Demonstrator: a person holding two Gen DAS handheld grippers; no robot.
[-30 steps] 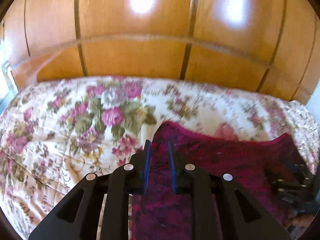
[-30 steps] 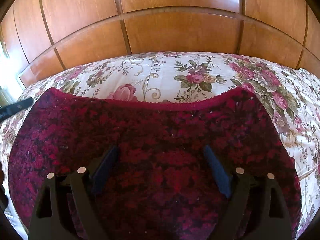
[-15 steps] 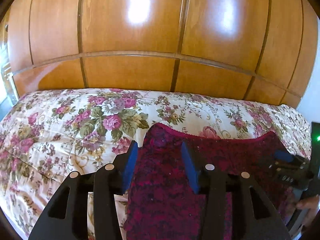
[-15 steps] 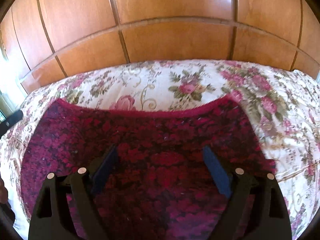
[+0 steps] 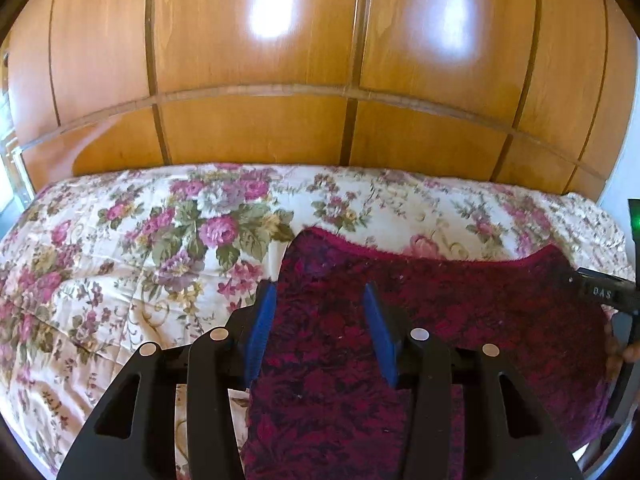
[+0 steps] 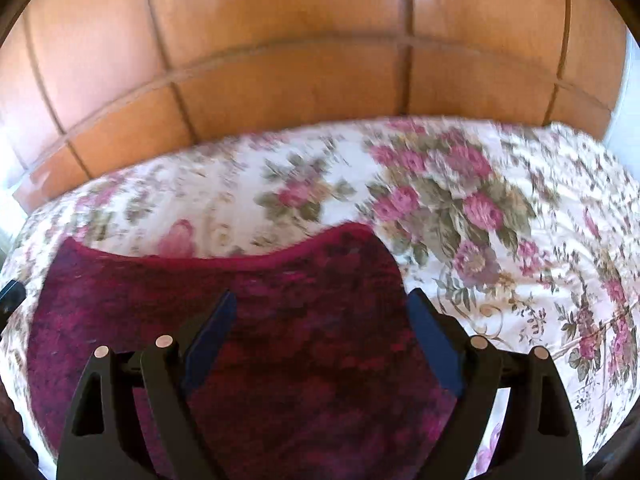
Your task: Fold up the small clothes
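A dark red, flower-patterned garment [image 5: 460,300] [image 6: 160,292] lies flat on the floral bedspread [image 5: 120,280] [image 6: 520,280], its far hem curving across both views. My left gripper [image 5: 320,286] hovers over the garment's left edge. Its blue pads [image 5: 262,320] stand apart and grip nothing. My right gripper [image 6: 322,294] stands wide open above the garment's right part, its right pad near the cloth's right edge. The right wrist view is blurred. A black piece of the other gripper [image 5: 604,292] shows at the left wrist view's right edge.
Glossy wooden panels [image 5: 260,132] [image 6: 300,80] rise straight behind the bed. The bedspread stretches left and right of the garment. Part of a hand [image 5: 618,356] shows at the right edge, and a small green light [image 5: 634,222] glows above it.
The left jaws, nearly shut on the garment's left edge a second ago, opened and let it go. The right gripper shifted to the right across the garment, still wide open.
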